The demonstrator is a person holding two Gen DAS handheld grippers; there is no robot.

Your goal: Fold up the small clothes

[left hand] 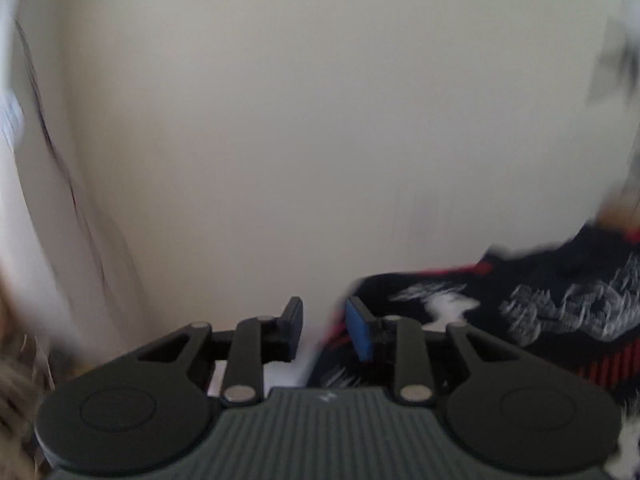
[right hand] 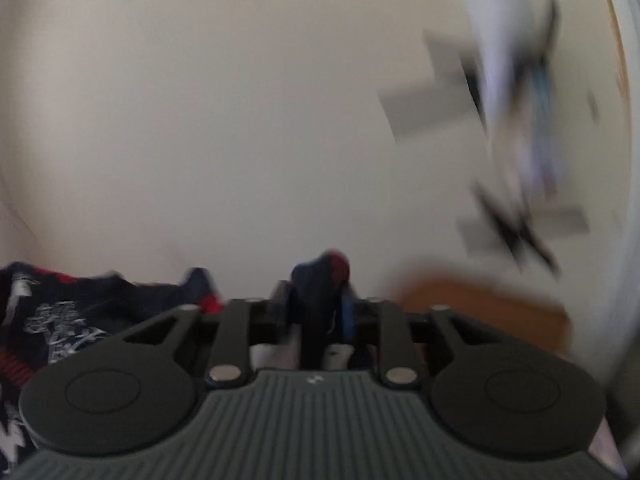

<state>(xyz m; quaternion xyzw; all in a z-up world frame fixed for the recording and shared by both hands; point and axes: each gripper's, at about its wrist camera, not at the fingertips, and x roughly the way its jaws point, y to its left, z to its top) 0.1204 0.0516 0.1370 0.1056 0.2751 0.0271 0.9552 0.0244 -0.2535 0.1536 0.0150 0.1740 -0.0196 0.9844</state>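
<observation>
Both views are smeared by motion blur, so much of the scene is hard to read. In the left wrist view, the left gripper has its 2 fingers standing apart with a clear gap; nothing is pressed between them. The blue pad on the right finger shows plainly. Just to its right lies the dark garment, navy with red stripes and a white printed pattern, spread on the pale surface and cut off by the right edge of the frame. The white print is too blurred to make out as letters or figures.

In the right wrist view, the right gripper has a bunched fold of the same navy-and-red cloth between its fingers; whether the pads press on it cannot be told through the blur. The rest of the garment trails off to the left. A brown shape near right and streaked black and grey shapes far right are unidentifiable. No readable writing shows anywhere.
</observation>
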